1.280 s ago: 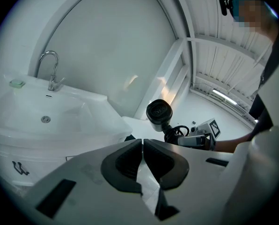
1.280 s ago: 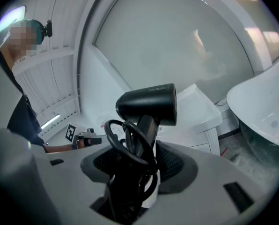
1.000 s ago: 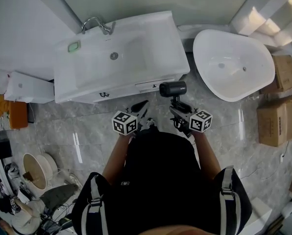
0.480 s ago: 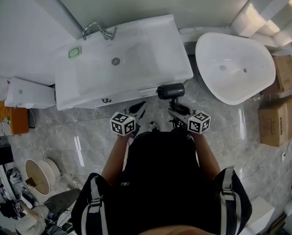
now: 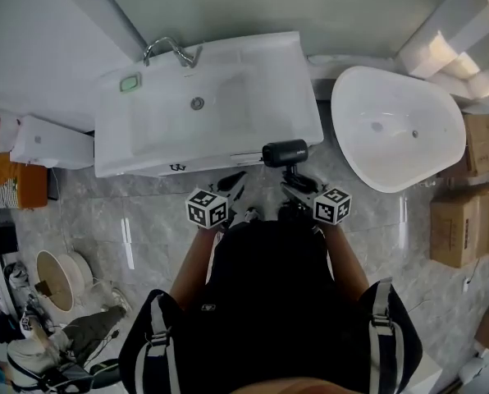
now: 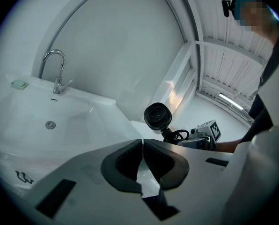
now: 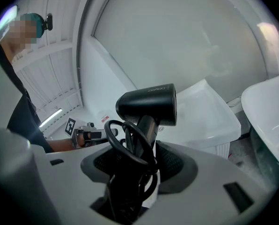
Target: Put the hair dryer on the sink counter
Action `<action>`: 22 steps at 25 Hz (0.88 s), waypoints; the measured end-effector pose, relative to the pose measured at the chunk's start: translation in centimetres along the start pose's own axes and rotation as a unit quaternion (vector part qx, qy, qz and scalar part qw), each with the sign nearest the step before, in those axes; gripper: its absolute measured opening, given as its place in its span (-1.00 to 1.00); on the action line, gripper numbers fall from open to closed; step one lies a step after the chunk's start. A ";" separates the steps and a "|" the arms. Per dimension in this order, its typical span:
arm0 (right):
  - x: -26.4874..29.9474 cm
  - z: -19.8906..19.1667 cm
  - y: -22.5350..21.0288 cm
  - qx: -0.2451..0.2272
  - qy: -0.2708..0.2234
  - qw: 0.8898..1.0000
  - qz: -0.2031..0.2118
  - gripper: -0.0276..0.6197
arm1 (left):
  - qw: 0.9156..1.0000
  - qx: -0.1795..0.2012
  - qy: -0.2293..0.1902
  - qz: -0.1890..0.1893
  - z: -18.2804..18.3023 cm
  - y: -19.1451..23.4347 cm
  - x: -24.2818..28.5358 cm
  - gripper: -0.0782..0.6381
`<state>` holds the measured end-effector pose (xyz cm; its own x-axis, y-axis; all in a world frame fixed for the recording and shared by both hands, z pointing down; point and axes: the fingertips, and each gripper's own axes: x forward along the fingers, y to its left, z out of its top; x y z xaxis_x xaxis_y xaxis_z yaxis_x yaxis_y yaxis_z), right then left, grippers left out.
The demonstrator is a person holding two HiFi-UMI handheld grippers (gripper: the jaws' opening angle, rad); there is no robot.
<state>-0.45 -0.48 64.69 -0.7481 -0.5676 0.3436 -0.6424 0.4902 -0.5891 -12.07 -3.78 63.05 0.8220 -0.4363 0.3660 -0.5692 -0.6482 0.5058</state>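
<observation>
The hair dryer is being gripped by its handle and cord in the right gripper. It is being held upright just before the tabletop's front right corner, and the tabletop lies straight ahead. The left gripper's jaws are being pressed together on nothing.

Head view looks steeply down; gripper views — low, forward — share the sink.

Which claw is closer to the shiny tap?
Left. The left claw, shut and empty, is in front of the sink, across the basin from the tap. The right claw, holding the hair dryer, is farther right.
</observation>
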 end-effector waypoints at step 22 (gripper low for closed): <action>-3.3 4.7 -6.7 -0.039 0.049 0.995 0.083 -0.04 | 0.994 -0.027 -0.053 0.094 2.2 -3.9 6.7 -0.72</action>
<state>7.14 -5.01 64.08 -0.8553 -0.4091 0.3181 -0.5165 0.6236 -0.5868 -4.26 -5.56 61.77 0.6961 -0.6116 0.3760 -0.7111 -0.5150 0.4787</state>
